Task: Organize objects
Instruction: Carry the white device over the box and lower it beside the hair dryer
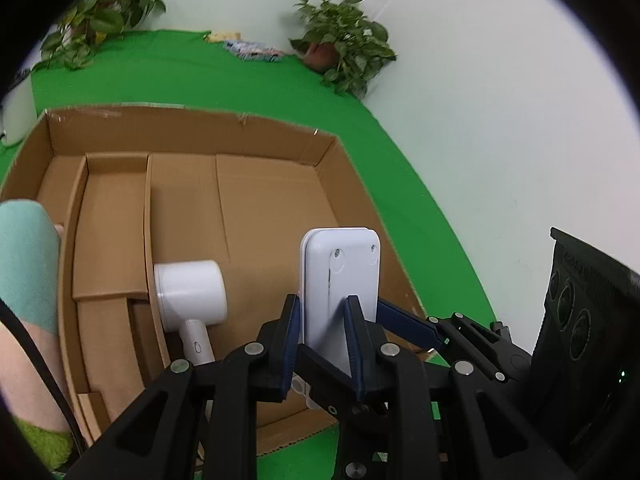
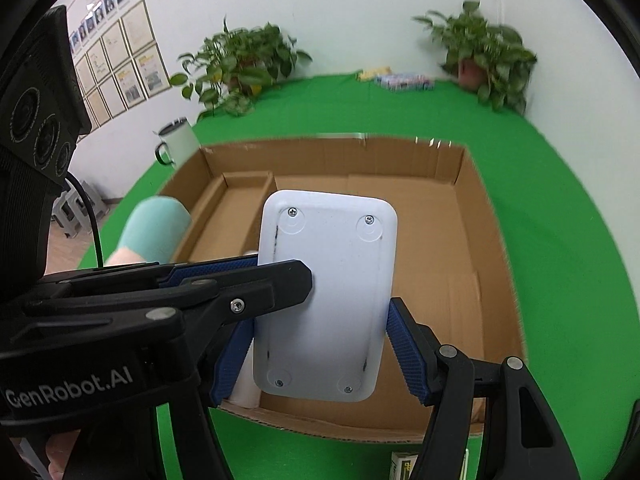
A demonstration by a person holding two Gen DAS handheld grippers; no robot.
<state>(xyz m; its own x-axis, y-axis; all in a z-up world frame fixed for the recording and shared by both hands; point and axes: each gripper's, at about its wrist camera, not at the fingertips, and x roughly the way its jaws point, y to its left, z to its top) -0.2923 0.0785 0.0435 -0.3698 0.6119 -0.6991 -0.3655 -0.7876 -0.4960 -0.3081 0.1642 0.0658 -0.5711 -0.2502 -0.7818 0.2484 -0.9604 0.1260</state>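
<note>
A white flat rectangular device (image 1: pixel 340 276) with screws on its underside is held over the open cardboard box (image 1: pixel 256 136). My left gripper (image 1: pixel 322 316) is shut on its thin edges. My right gripper (image 2: pixel 320 344) has its blue pads against the device's (image 2: pixel 328 300) wide sides, shut on it. The left gripper's finger (image 2: pixel 256 280) crosses the device from the left in the right wrist view. A white hair dryer (image 1: pixel 190 296) lies in the box beside a cardboard divider (image 1: pixel 148 232).
The box (image 2: pixel 496 240) sits on a green cloth (image 1: pixel 240 76). Two potted plants (image 1: pixel 344 40) (image 1: pixel 100 16) stand at the back wall, with small packets (image 1: pixel 252 50) between them. A white mug (image 2: pixel 176 140) stands left of the box. A small carton (image 2: pixel 404 466) lies near the front edge.
</note>
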